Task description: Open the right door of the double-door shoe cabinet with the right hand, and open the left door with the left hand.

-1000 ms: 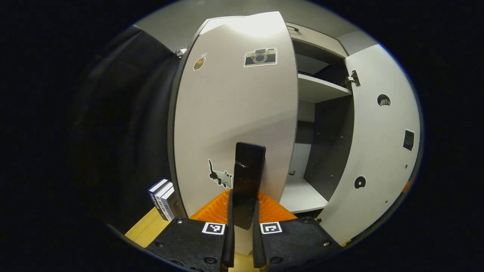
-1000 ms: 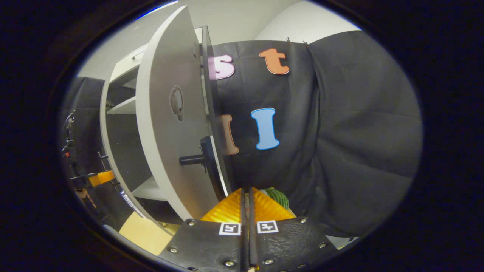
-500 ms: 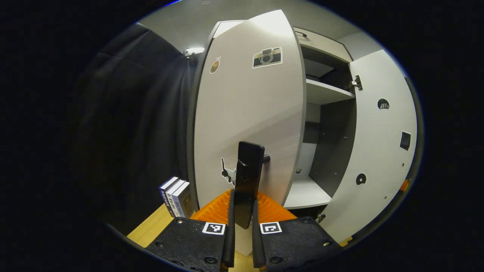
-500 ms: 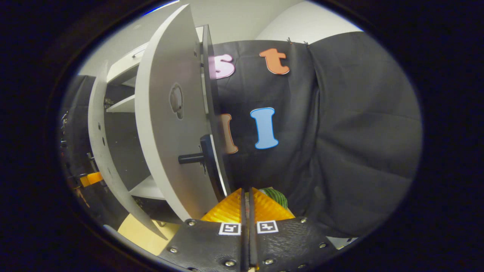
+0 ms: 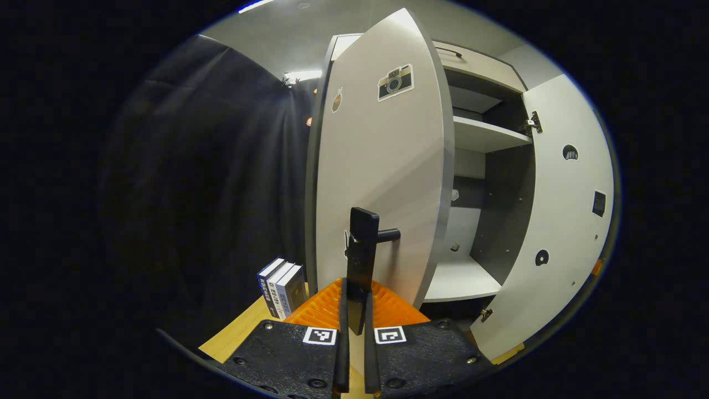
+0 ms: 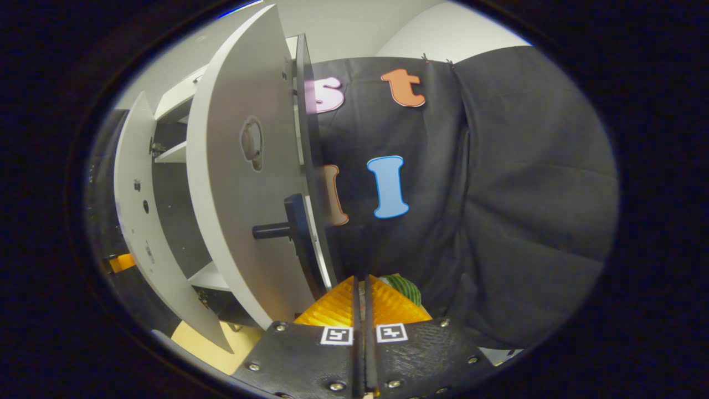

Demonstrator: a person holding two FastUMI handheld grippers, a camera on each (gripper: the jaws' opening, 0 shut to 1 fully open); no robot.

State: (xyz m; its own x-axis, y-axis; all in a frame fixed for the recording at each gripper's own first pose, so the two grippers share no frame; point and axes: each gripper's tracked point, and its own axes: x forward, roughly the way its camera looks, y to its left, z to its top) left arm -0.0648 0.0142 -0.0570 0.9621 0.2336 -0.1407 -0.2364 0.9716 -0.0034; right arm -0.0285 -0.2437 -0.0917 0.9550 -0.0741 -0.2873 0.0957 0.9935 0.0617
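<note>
Fingers of the left tool [image 5: 354,302] are pinched nearly together on the black handle [image 5: 363,249] of the left door [image 5: 382,166], which stands swung well out from the shoe cabinet [image 5: 482,136], its bare shelves showing between it and the wide-open right door [image 5: 559,210]. Beside the left door's foot, three books [image 5: 281,285] stand upright on the wooden floor [image 5: 238,332]. The right tool [image 6: 360,299] is fully closed on nothing, just beside the right door's black handle [image 6: 288,224].
</note>
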